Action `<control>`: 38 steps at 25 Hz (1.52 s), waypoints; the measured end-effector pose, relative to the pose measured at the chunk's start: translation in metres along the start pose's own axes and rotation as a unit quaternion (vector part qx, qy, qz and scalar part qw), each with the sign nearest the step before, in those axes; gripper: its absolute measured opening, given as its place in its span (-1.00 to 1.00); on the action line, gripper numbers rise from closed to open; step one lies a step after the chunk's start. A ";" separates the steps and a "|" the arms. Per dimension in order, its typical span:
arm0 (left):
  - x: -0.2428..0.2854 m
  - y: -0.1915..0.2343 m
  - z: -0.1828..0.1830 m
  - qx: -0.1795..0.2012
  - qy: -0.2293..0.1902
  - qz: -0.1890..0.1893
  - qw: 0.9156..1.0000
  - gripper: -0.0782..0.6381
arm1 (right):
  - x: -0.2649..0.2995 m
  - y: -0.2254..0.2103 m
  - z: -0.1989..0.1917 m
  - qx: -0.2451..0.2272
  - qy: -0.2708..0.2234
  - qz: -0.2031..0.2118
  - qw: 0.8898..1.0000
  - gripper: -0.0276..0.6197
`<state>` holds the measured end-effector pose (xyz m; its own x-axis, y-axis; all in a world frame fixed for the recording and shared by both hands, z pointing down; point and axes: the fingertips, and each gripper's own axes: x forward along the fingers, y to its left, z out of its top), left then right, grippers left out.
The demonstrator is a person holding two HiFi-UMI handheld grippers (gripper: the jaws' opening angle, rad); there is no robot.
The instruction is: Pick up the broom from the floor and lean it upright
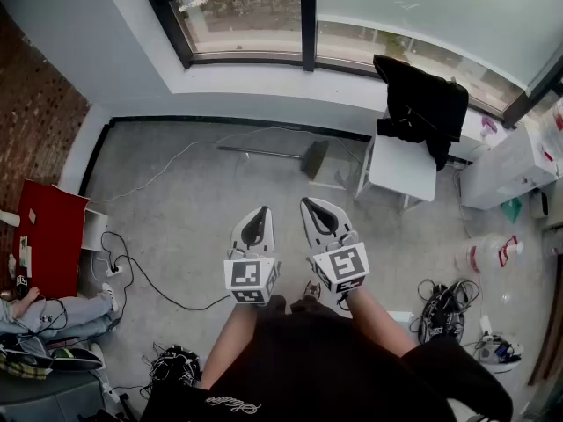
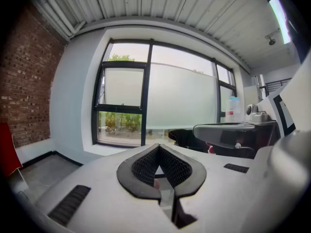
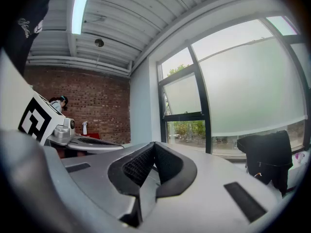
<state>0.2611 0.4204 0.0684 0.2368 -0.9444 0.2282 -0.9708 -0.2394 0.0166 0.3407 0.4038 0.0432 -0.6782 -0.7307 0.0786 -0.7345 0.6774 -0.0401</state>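
Work is barely beginning: the dark-headed, thin-handled broom [image 1: 313, 160] is lying untouched on the grey floor [image 1: 193, 209], while the white left gripper [image 1: 261, 211] and right gripper [image 1: 312, 205] are hovering, jaws pressed together on nothing.

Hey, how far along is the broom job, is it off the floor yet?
Done: nothing yet. The broom lies flat on the floor, its head beside the white chair. In hand: nothing. The left gripper and right gripper are both shut and empty, well short of the broom. Left to do: reach the broom, grasp its handle, lift it and lean it upright.
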 end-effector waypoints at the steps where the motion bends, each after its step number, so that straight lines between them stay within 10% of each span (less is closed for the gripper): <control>1: 0.003 -0.002 -0.002 0.001 0.004 0.002 1.000 -0.76 | 0.001 -0.005 -0.002 0.001 0.001 0.001 1.000 -0.89; 12: 0.034 0.020 -0.019 -0.002 0.024 0.014 1.000 -0.76 | 0.041 -0.024 -0.028 0.010 0.025 0.013 1.000 -0.89; 29: 0.069 0.255 0.007 -0.029 -0.001 0.022 0.999 -0.76 | 0.255 0.080 -0.012 -0.031 0.060 0.037 0.997 -0.89; 38: 0.109 0.299 -0.003 -0.041 0.014 0.019 0.999 -0.76 | 0.300 0.057 -0.016 -0.045 0.075 0.015 0.996 -0.89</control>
<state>-0.0034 0.2466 0.1011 0.1991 -0.9457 0.2569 -0.9794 -0.1827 0.0863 0.0954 0.2247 0.0806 -0.6843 -0.6931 0.2264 -0.7037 0.7091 0.0438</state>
